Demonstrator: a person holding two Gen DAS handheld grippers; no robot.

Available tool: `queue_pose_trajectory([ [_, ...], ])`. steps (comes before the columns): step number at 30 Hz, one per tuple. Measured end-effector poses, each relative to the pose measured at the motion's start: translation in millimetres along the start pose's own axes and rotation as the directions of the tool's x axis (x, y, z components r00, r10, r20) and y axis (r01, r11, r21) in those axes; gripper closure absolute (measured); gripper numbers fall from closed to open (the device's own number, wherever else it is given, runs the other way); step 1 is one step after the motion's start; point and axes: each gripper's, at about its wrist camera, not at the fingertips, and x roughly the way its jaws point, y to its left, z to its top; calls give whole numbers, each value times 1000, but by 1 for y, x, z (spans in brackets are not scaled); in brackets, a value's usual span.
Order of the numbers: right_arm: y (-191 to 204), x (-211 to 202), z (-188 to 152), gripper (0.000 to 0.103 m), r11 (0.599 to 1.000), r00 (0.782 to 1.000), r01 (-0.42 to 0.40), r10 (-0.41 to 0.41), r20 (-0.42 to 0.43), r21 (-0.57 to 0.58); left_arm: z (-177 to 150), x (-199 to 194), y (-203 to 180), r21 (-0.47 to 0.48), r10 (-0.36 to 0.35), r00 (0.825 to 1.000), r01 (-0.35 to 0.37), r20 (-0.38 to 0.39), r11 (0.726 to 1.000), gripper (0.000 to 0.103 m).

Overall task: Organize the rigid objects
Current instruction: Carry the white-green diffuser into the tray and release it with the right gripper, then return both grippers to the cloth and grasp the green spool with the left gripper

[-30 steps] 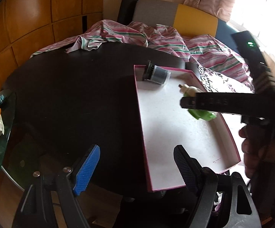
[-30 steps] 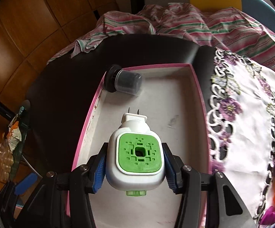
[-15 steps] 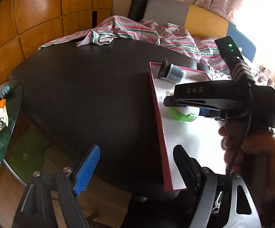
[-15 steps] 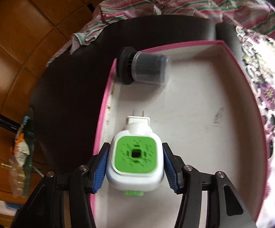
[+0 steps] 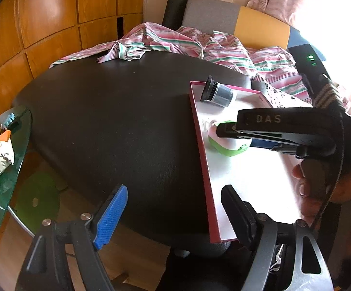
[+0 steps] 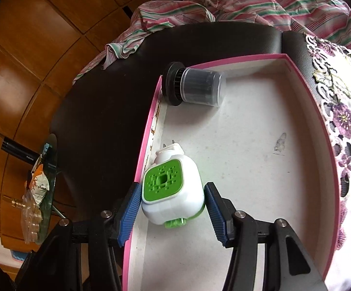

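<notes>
A white plug-in device with a green top [image 6: 173, 189] lies tilted on the floor of a pink-walled white tray [image 6: 308, 92], close to its left wall. My right gripper [image 6: 173, 188] straddles it, and a thin gap shows at the right blue pad [image 6: 215, 208]. A black cylinder with a clear cap [image 6: 194, 87] lies on its side in the tray's far left corner. In the left wrist view the device [image 5: 226, 145] sits under the right gripper's black body [image 5: 284, 126], held by a hand. My left gripper [image 5: 174, 191] hangs open over the tray's left wall [image 5: 199, 131], holding nothing.
The tray rests on a dark round table [image 5: 114, 121]. A striped cloth [image 5: 175, 43] covers the far edge and an embroidered white cloth [image 6: 340, 111] lies to the right. A glass side table [image 5: 8, 150] with snack packets stands lower left; a chair [image 5: 236, 19] stands behind.
The right gripper has sunk toward the tray's left wall. The device, earlier clamped square between the pads, now sits tilted on the tray floor with the pads loosened.
</notes>
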Motion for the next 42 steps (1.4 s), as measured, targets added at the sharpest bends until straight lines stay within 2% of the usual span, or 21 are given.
queue_pose_trajectory([
  [8,-2,-20,-5,48,997,997,51,-48,68,-52,1,-6,-6,27,0,1000,-1,17,1000,23],
  [17,-29,-53,-14,48,995,990,93,-88,113,-42,2,-8,-16,58,-2,1000,1,18,998,22],
  [22,-53,-78,-13,48,991,981,131,-127,150,-22,4,-7,-23,73,-11,1000,9,14,997,22],
  [27,-96,-116,-13,48,981,962,190,-194,192,37,8,-6,-35,95,-56,998,56,1,994,22],
  [30,-131,-145,-9,48,965,940,239,-257,223,105,12,-7,-50,127,-86,996,84,8,988,22],
  [33,-172,-177,-7,48,935,907,289,-336,255,206,18,-7,-67,161,-110,994,107,13,981,22],
  [38,-252,-230,-13,48,835,832,336,-480,278,436,26,-5,-98,224,-157,988,153,0,962,22],
  [42,-309,-248,-24,47,753,793,336,-550,261,566,32,-2,-128,273,-192,981,188,-13,943,22],
])
